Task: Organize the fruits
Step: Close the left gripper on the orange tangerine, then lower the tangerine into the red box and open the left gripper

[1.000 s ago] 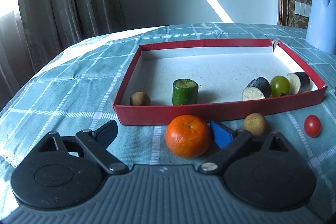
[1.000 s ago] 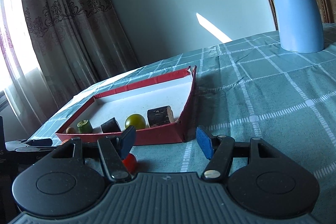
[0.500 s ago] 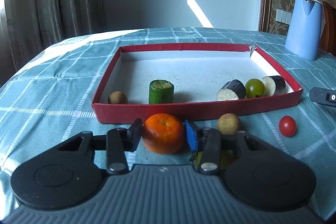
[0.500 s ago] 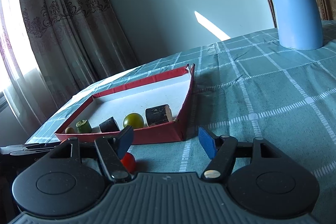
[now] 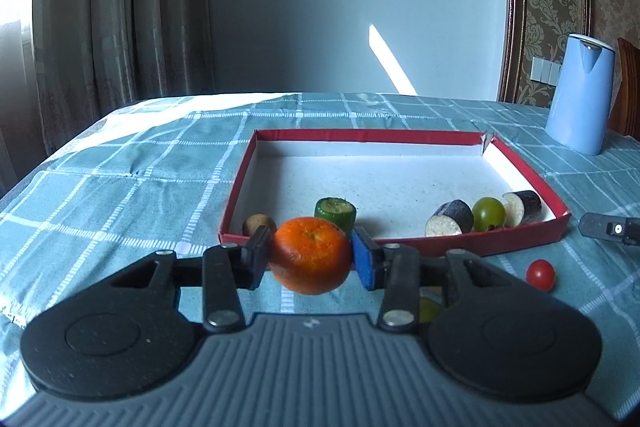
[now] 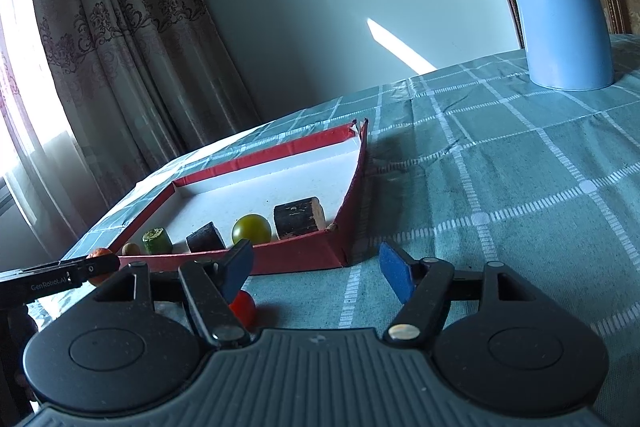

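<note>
My left gripper point(image 5: 311, 255) has just squeezed in on the orange point(image 5: 310, 255), and its pads press both sides of it. The orange sits low in the middle of the left picture, in front of the red tray point(image 5: 520, 245). Inside the tray, along the near wall, are a brown ball point(image 5: 256, 224), a cucumber piece point(image 5: 335, 213), two eggplant pieces and a green ball point(image 5: 488, 213). My right gripper point(image 6: 316, 269) has been opening and holds nothing. A little red tomato point(image 6: 243, 308) lies on the cloth just under its left finger.

Woven checked tablecloth point(image 5: 120, 187); matt cardboard tray point(image 5: 400, 137); glossy tomato point(image 5: 540, 274).
</note>
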A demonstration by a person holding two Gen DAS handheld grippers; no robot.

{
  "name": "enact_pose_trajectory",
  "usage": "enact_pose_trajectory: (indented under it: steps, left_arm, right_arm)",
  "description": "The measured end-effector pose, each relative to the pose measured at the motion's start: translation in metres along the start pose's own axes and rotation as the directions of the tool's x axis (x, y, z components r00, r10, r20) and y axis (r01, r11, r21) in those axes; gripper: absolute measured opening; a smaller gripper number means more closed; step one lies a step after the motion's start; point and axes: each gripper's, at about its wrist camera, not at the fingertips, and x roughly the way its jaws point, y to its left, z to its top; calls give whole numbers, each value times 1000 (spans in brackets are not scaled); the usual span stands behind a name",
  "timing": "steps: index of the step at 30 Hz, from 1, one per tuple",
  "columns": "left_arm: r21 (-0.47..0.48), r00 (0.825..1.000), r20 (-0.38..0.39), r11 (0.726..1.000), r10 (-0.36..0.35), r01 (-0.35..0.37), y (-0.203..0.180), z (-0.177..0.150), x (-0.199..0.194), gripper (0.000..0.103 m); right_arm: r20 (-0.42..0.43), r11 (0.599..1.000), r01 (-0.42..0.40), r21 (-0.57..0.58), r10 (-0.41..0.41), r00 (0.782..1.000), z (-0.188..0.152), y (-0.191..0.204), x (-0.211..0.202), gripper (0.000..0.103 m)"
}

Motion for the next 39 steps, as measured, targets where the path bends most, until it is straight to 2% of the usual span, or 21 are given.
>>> enact_pose_trajectory:
  steps: [9, 12, 17, 18, 21, 22, 23, 25, 27, 29, 31, 33, 35, 39]
  left_arm:
    - [-19, 999, -30, 999, 33, -33, 11, 27, 36, 41]
    - [-22, 999, -44, 999, 23, -24, 10, 29, 47, 41]
    - [2, 997, -51, 999, 49, -49, 6, 25, 55, 42]
    - [6, 998, -45, 999, 54, -53, 5, 24, 53, 44]
    - [2, 998, -12, 999, 54, -54, 6, 22, 41, 60]
    - [-2, 999, 0, 999, 52, -52, 6, 21, 35, 70]
    - [-7, 998, 9, 998, 59, -59, 6, 19, 30, 75]
    - [-9, 998, 19, 998, 59, -59, 7, 14, 18, 76]
    - [-26, 998, 14, 998, 62, -62, 10, 7, 6, 81]
    - [-59, 997, 3, 996, 73, -72, 14, -1, -3, 93]
    - [-85, 997, -3, 994, 71, -71, 18, -9, -12, 95]
    - [-92, 996, -10, 992, 85, -86, 20, -16, -17, 103]
    - [-89, 994, -9, 990, 110, -111, 21, -23, -18, 103]
    - [-122, 994, -25, 987, 106, -109, 28, -25, -16, 103]
  right_arm:
    - [-9, 1000, 1, 3, -1, 1000, 0, 0, 1, 70]
    - [-12, 1000, 0, 6, 0, 1000, 0, -1, 2, 70]
    - [-14, 1000, -1, 9, 1, 1000, 0, -1, 2, 70]
    - [-14, 1000, -2, 9, 2, 1000, 0, -2, 2, 70]
    - [-15, 1000, -2, 10, 2, 1000, 0, -2, 2, 70]
    - [-14, 1000, -2, 10, 2, 1000, 0, -2, 2, 70]
    - [-13, 1000, -1, 11, 2, 1000, 0, -2, 2, 70]
    - [-8, 1000, -2, 18, 2, 1000, 0, -3, 1, 70]
    - [-1, 1000, -3, 22, 3, 1000, 0, -4, 0, 70]
    - [6, 1000, -5, 20, 5, 1000, -1, -3, -1, 70]
    - [15, 1000, -16, 15, 15, 1000, -1, -2, -3, 70]
    - [14, 1000, -22, -1, 22, 1000, -1, 1, -4, 70]
    - [0, 998, -43, -38, 43, 999, -3, 10, -4, 70]
    - [-36, 983, -44, -178, 39, 999, -13, 41, -5, 70]
